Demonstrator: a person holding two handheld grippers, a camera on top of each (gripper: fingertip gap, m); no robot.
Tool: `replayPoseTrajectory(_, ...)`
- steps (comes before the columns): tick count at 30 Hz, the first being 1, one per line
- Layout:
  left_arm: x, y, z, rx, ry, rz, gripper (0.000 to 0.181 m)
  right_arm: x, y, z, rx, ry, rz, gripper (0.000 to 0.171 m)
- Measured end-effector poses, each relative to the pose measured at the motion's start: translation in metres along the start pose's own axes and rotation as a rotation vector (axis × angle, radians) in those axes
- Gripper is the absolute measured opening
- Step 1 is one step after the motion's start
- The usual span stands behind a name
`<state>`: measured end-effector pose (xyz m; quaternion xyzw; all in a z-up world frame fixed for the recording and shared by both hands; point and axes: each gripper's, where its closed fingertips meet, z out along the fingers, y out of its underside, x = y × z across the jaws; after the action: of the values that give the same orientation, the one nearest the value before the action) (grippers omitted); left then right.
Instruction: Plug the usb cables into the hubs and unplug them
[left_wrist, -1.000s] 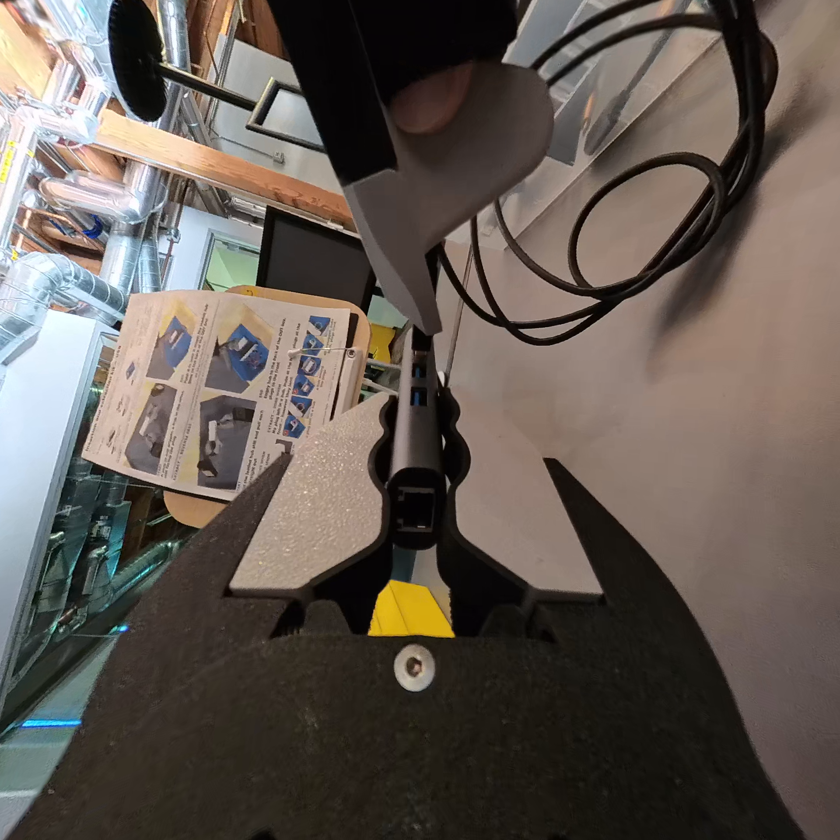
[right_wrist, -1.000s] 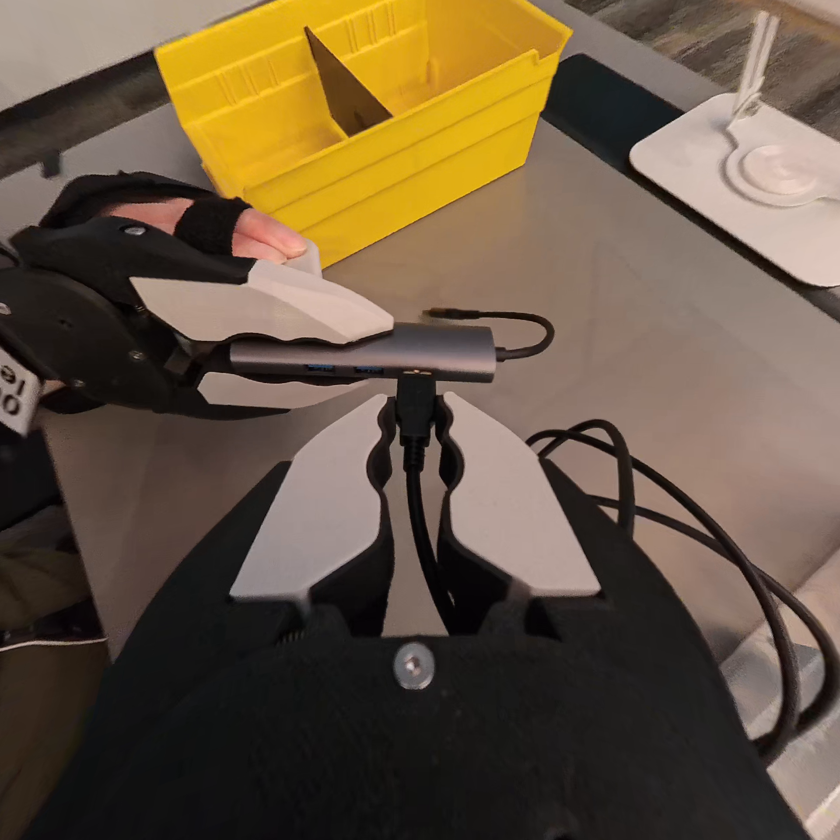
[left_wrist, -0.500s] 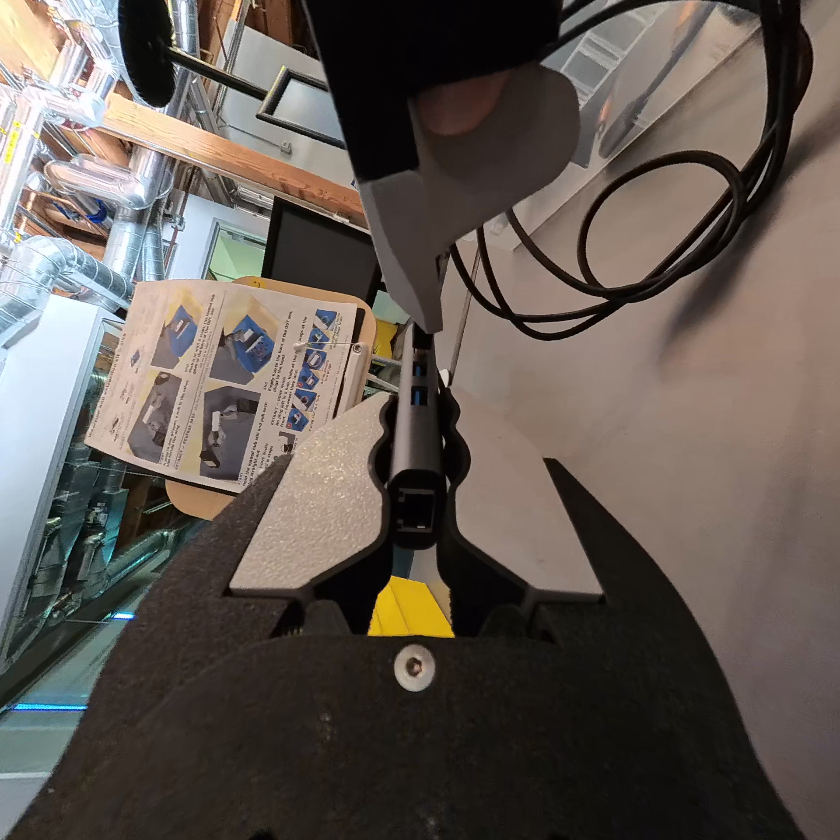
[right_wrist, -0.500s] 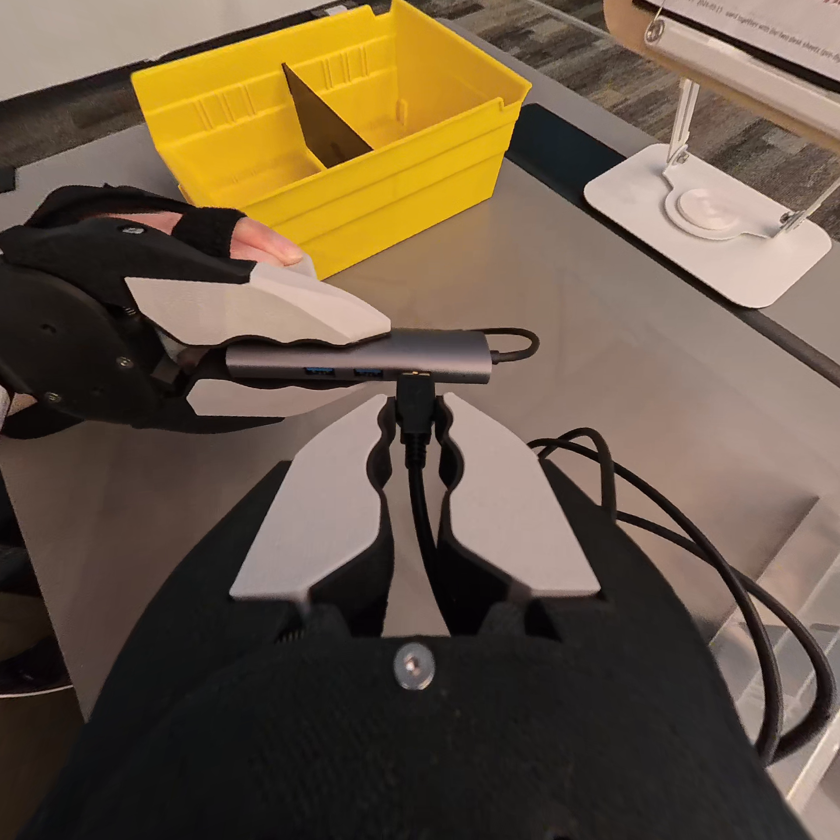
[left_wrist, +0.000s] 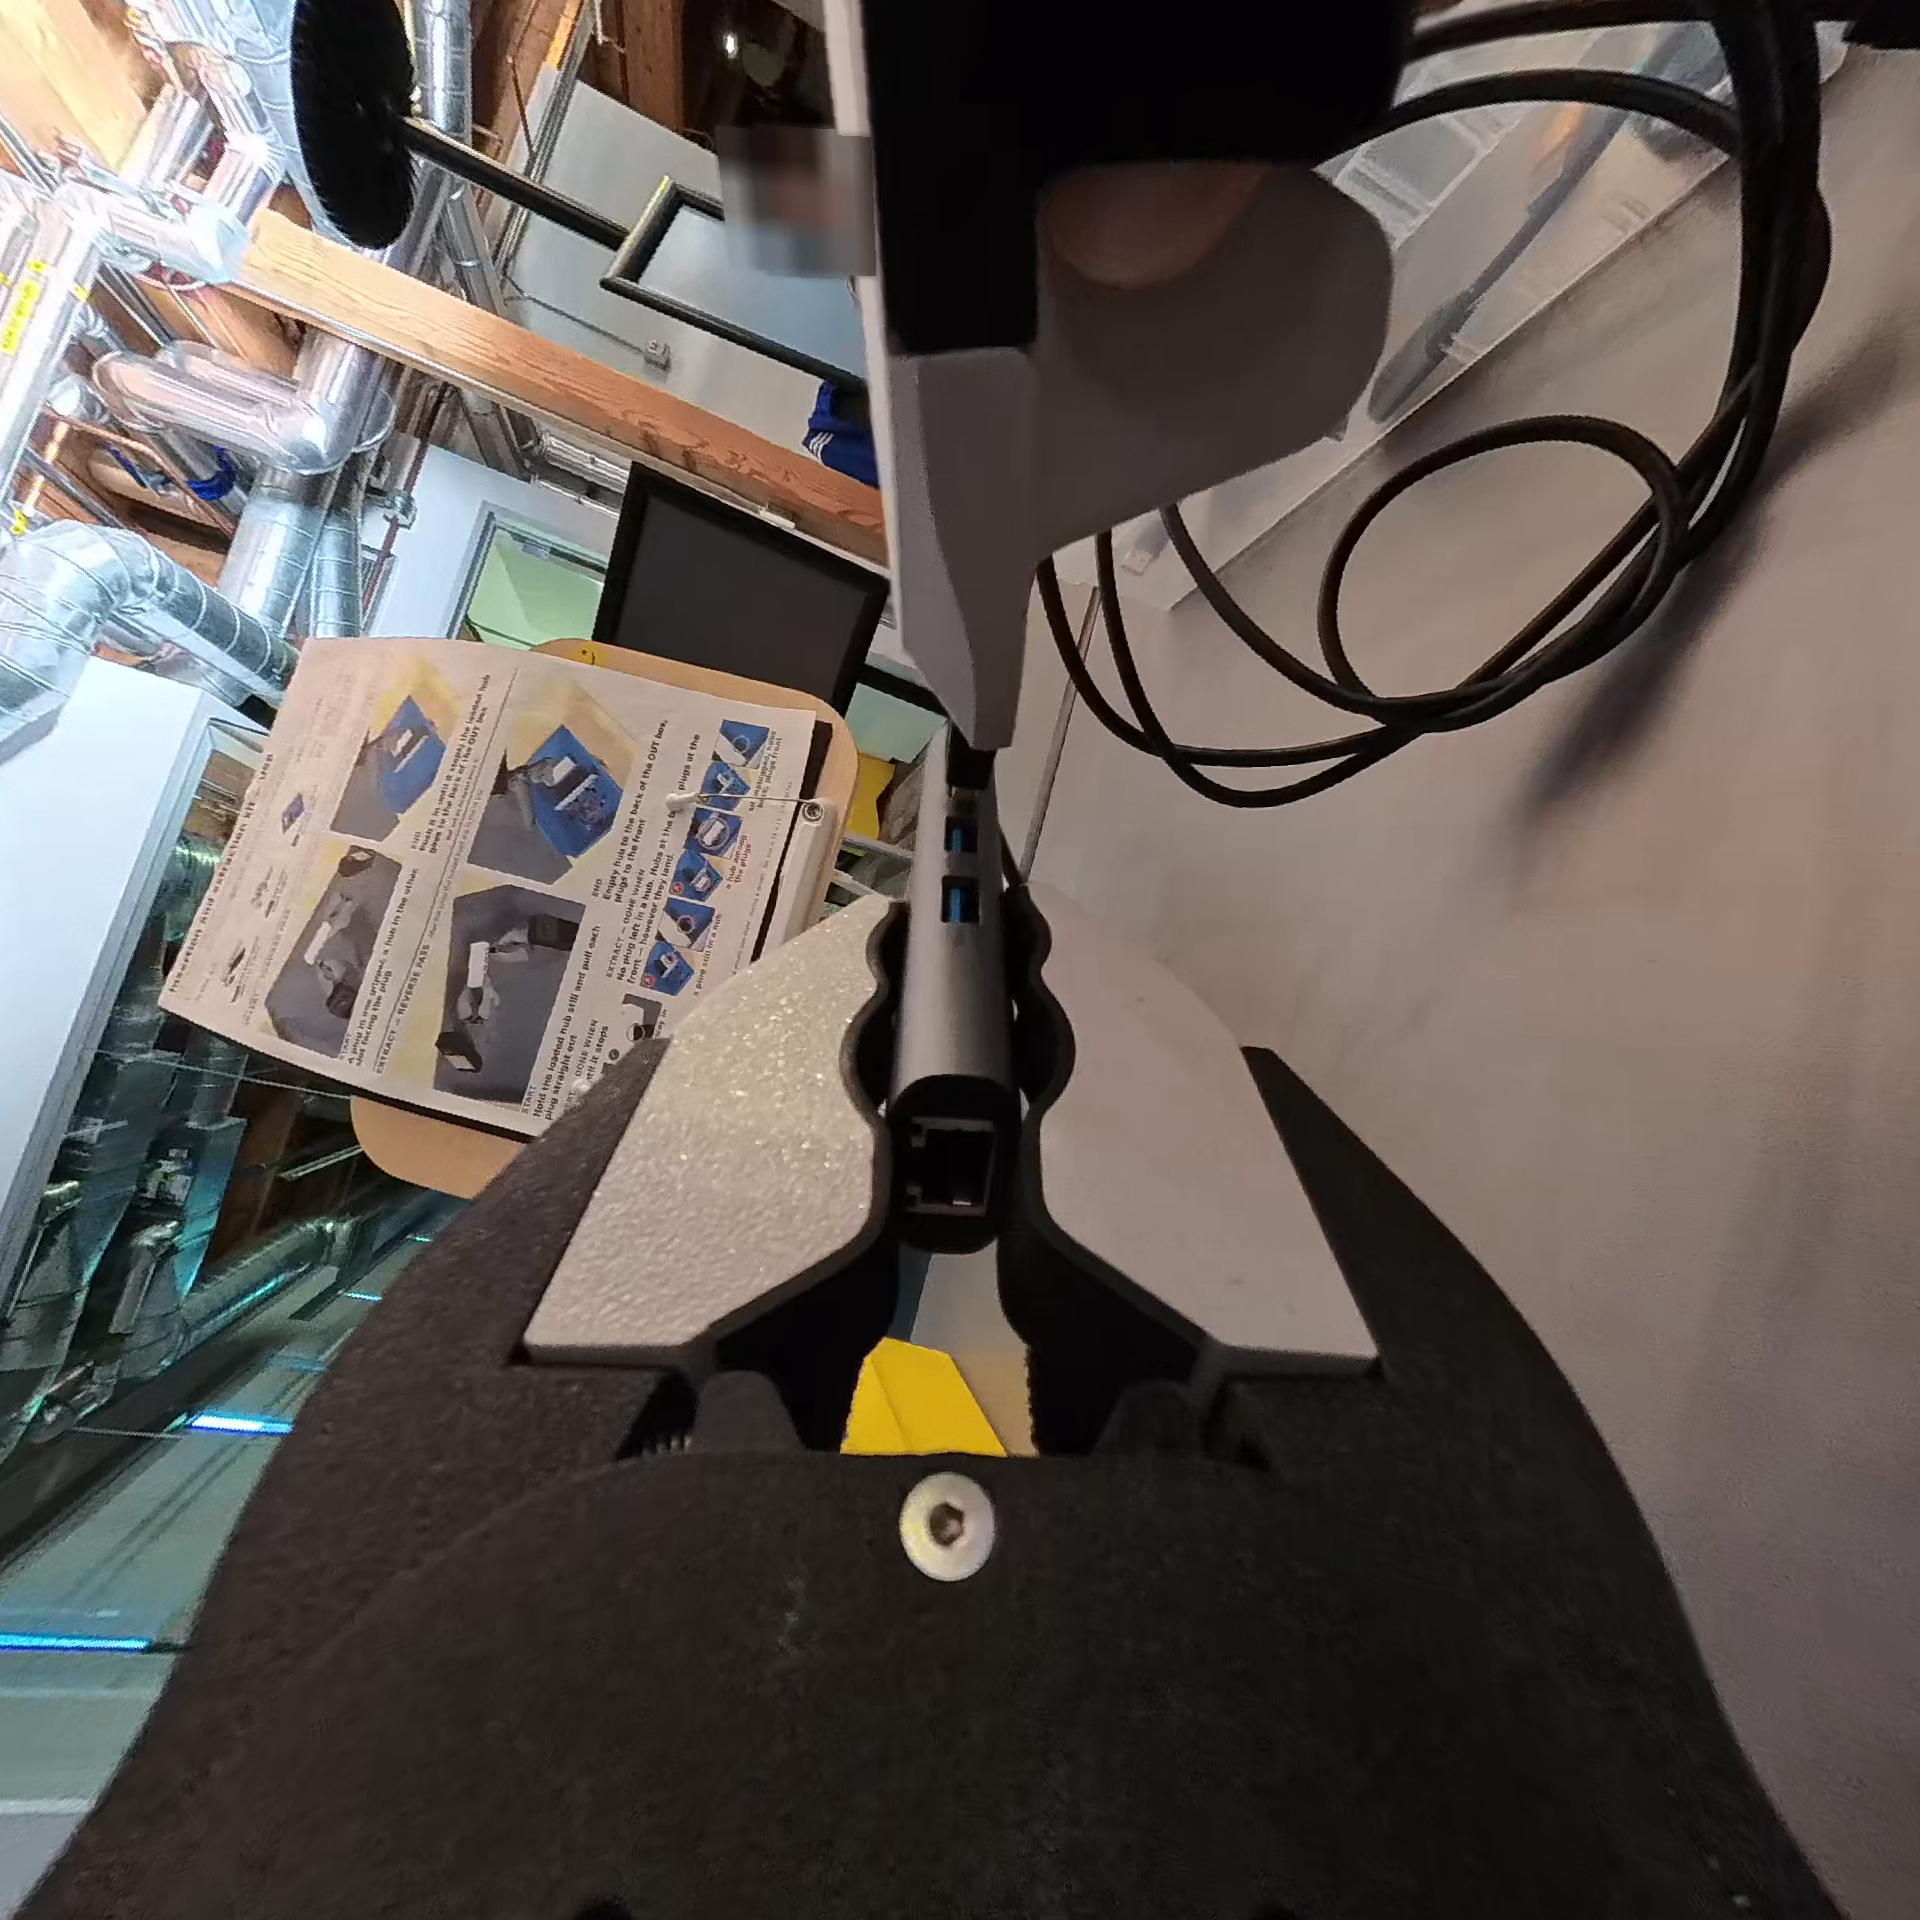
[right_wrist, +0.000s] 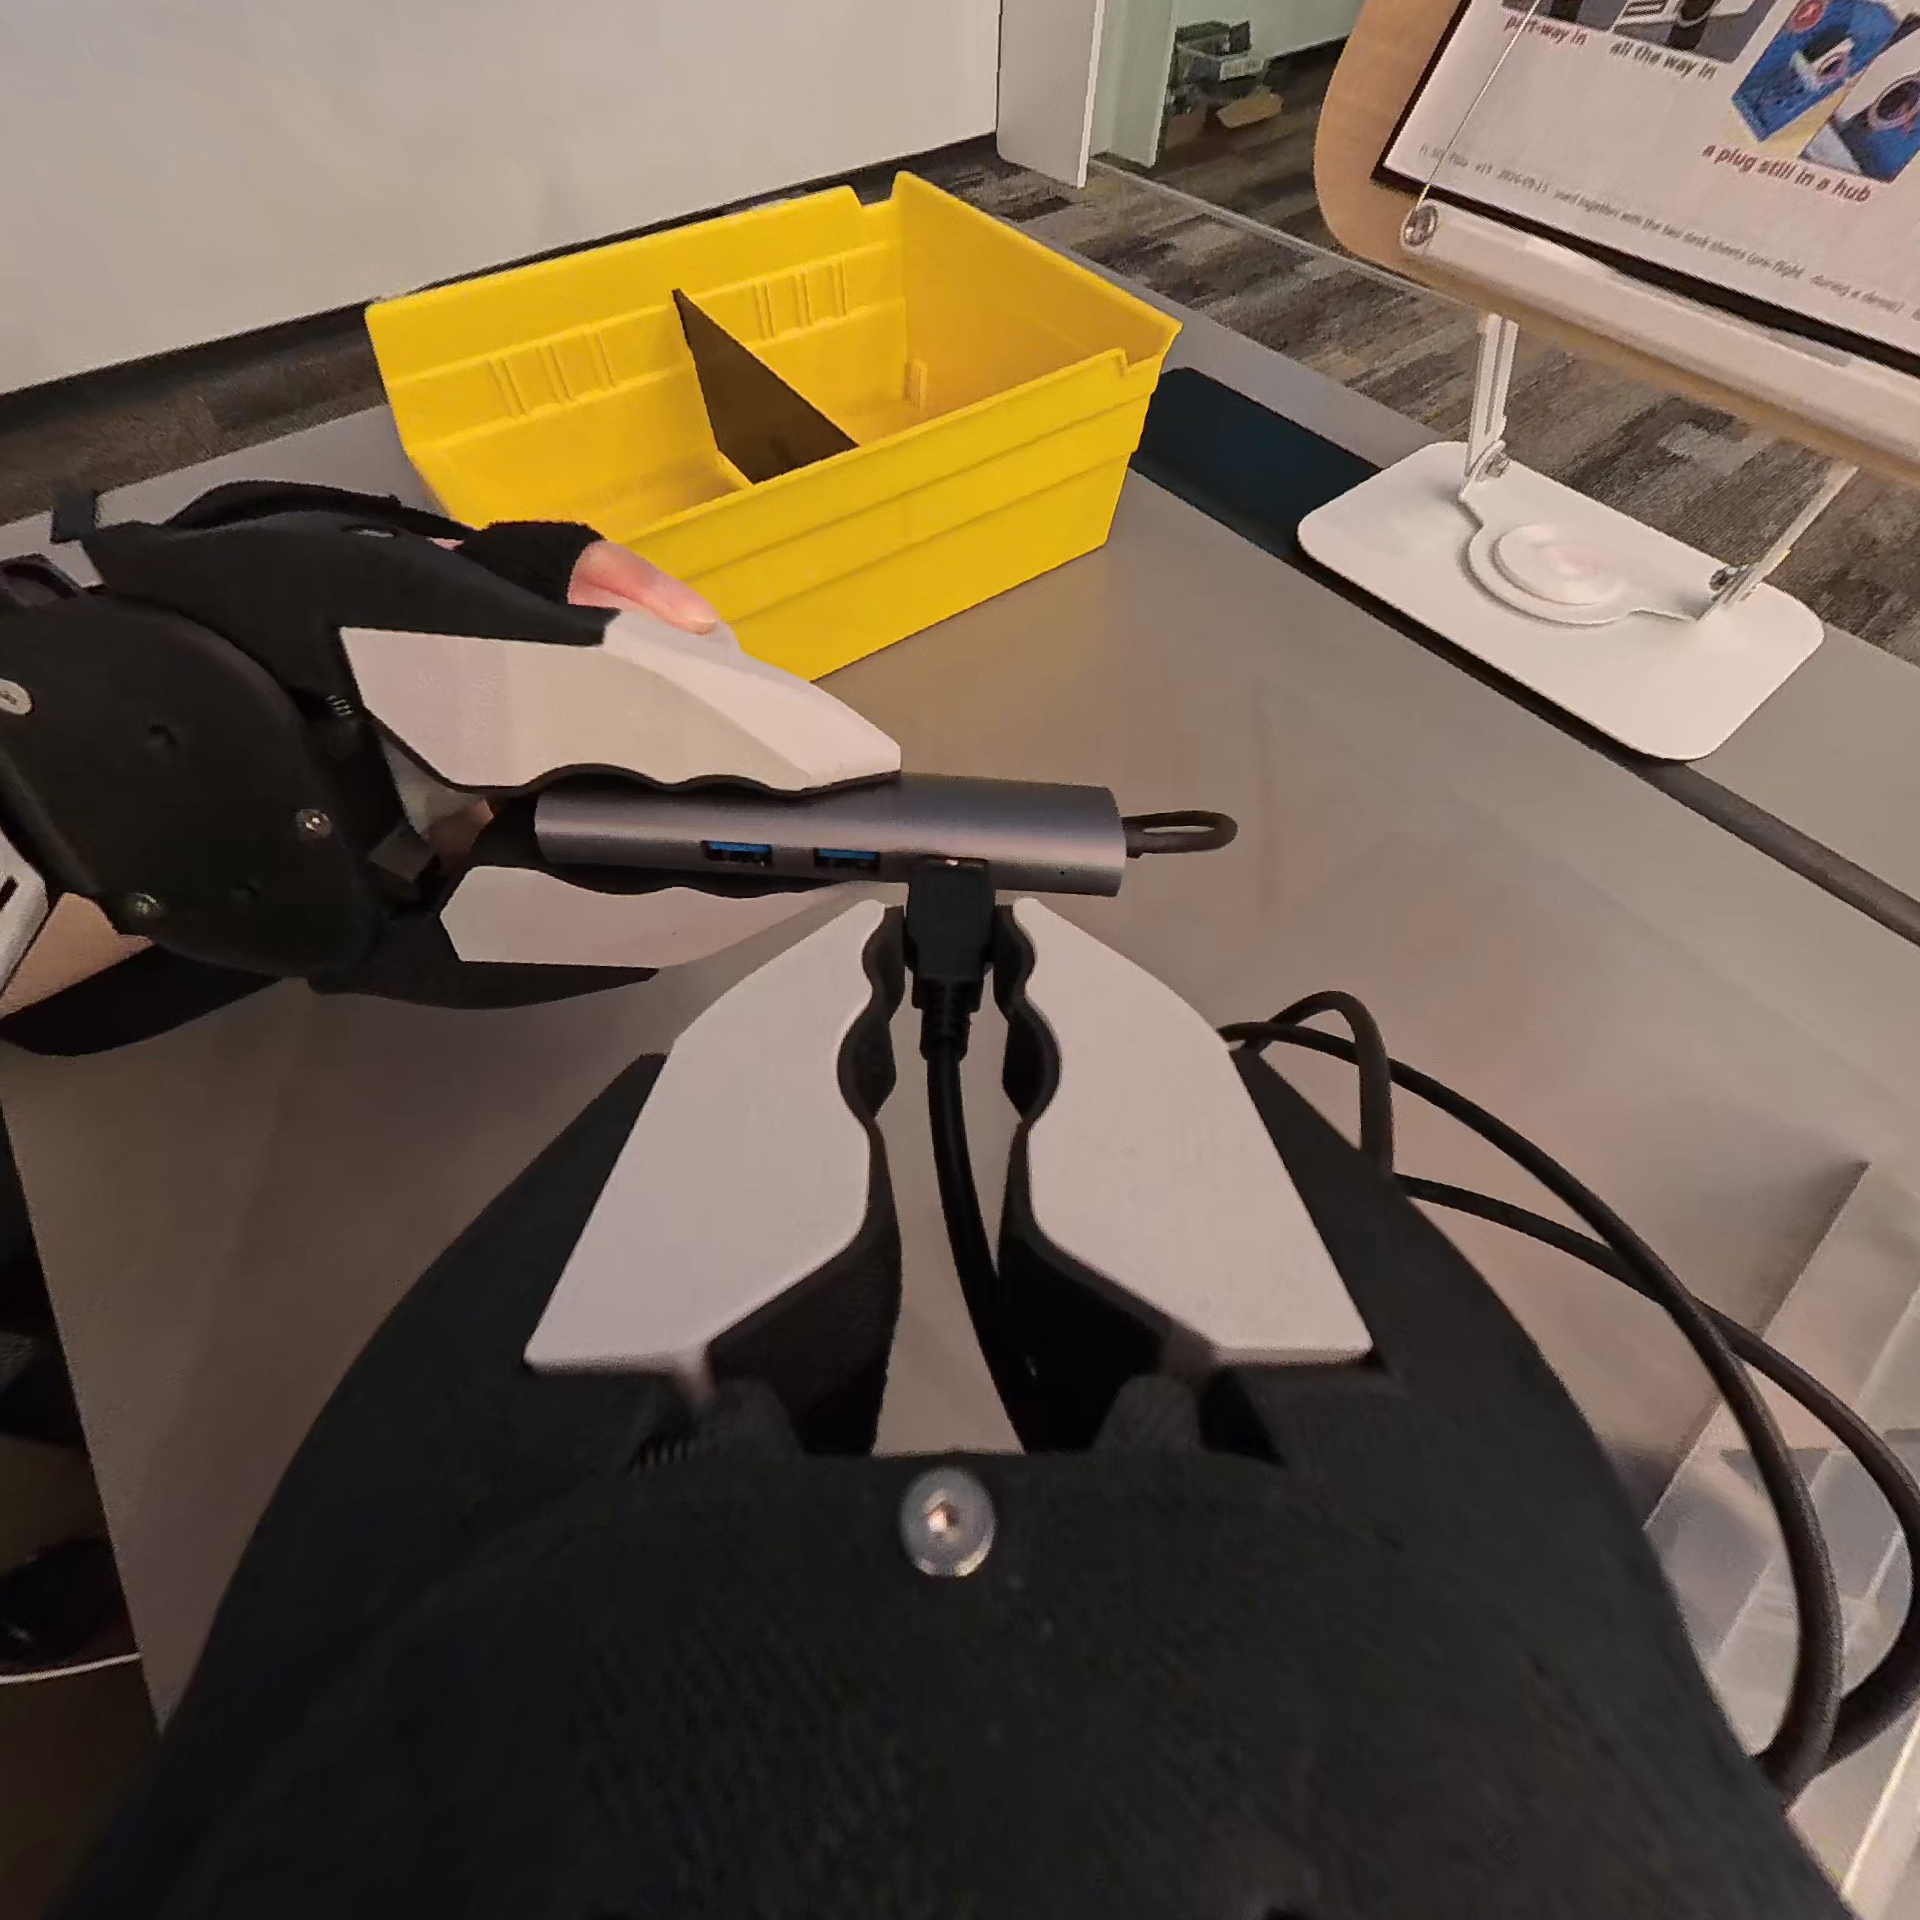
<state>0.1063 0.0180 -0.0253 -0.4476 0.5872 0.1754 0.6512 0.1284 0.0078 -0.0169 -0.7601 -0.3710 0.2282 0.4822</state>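
A grey USB hub is held level above the table in my left gripper, which is shut on its left half. In the left wrist view the hub runs between the left gripper's jaws with its end port facing the camera. My right gripper is shut on a black USB plug that meets the hub's near side, beside two blue ports. I cannot tell how deep the plug sits. Its black cable trails to the right. The right gripper's finger shows from above in the left wrist view.
A yellow divided bin stands on the grey table behind the hub. A white stand holding a clipboard with an instruction sheet is at the back right. Cable loops lie on the table to the right. My two grippers' fingertips are within a few centimetres of each other.
Both grippers have moved together with the hub and plug, and the right wrist view now looks more level. Both grips are unchanged.
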Motion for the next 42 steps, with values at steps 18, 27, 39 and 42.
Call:
replayPoseTrajectory(18,0.007,0.004,0.001,-0.037,0.01,0.089,0.017,-0.001,0.013,-0.01,-0.073,0.024,0.021,0.018)
replayPoseTrajectory(27,0.004,-0.004,-0.004,0.053,-0.008,0.04,0.016,-0.005,0.004,-0.013,-0.001,-0.031,0.02,0.018)
replayPoseTrajectory(39,0.0,-0.028,-0.015,0.192,-0.044,0.02,0.028,-0.016,0.008,-0.004,-0.003,-0.137,0.054,0.018)
replayPoseTrajectory(42,0.002,-0.017,-0.01,0.11,-0.035,0.042,0.028,-0.013,0.007,-0.004,-0.004,-0.109,0.053,0.017)
